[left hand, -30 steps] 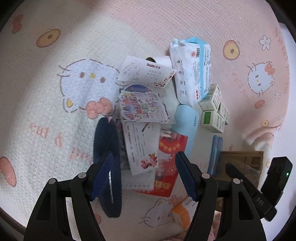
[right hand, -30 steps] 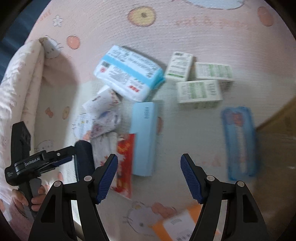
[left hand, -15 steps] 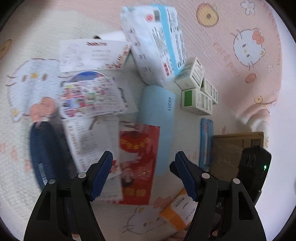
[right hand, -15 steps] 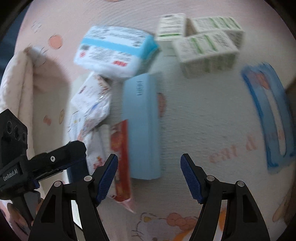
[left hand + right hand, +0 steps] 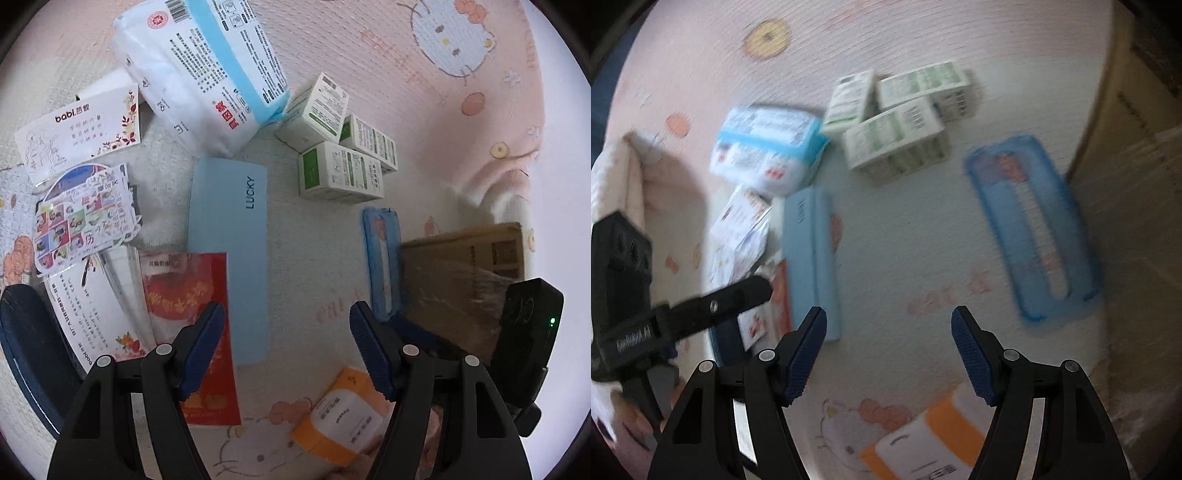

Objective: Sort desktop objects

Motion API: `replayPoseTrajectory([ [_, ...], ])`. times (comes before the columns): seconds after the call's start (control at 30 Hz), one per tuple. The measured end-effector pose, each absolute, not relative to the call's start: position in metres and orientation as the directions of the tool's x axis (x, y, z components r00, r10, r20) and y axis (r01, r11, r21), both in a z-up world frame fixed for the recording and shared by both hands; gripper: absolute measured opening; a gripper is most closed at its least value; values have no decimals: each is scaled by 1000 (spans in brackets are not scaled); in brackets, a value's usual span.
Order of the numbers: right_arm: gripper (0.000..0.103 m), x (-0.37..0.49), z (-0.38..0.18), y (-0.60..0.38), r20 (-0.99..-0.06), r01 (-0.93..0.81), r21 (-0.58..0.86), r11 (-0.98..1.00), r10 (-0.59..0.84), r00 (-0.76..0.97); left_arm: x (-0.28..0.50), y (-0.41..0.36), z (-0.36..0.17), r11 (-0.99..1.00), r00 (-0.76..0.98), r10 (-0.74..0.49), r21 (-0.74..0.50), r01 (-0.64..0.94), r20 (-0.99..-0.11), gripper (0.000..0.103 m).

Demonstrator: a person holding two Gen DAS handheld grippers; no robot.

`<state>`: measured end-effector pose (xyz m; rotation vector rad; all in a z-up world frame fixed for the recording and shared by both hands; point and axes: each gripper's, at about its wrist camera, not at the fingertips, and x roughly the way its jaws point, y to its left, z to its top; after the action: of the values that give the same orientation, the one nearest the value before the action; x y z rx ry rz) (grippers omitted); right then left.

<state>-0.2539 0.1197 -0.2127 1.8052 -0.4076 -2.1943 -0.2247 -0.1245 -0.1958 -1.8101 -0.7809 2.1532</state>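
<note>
A light blue LUCKY case (image 5: 229, 258) lies on the pink cartoon cloth, also in the right wrist view (image 5: 810, 258). Beside it lie a red envelope (image 5: 195, 325), cards (image 5: 81, 210), a white-and-blue tissue pack (image 5: 203, 70), three green-and-white boxes (image 5: 340, 162), a blue clear case (image 5: 382, 254) and an orange-and-white box (image 5: 343, 417). My left gripper (image 5: 288, 354) is open and empty above the LUCKY case's near end. My right gripper (image 5: 888, 354) is open and empty over bare cloth, between the LUCKY case and the blue clear case (image 5: 1034, 236).
A brown cardboard box (image 5: 465, 280) stands at the right, also in the right wrist view (image 5: 1134, 184). A dark blue oval case (image 5: 33, 354) lies at the left edge. The cloth (image 5: 406, 55) is folded up at the far right. The left gripper's body (image 5: 665, 314) shows in the right view.
Both grippers moved forward and right over the pile, so the objects look nearer. The right view swung toward the blue clear case and cardboard box. Nothing was grasped.
</note>
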Motion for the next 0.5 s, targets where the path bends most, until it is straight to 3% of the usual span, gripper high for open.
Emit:
replayPoseTrajectory([
  [0.13,68,-263,-205,123,-898,29,391,-920,-388,-209,-232,-131,-184,-822,-258,491,-540,182,-832,74],
  [0.27,68,-284,-200,99,-883,80,406,-910,-414,-220,-254,-158,-170,-877,-312,361,-434,206,-879,74],
  [0.5,68,-327,-215,45,-801,72,542,-837,-541,-258,-294,-223,-143,-856,-457,281,-436,279,-844,74],
])
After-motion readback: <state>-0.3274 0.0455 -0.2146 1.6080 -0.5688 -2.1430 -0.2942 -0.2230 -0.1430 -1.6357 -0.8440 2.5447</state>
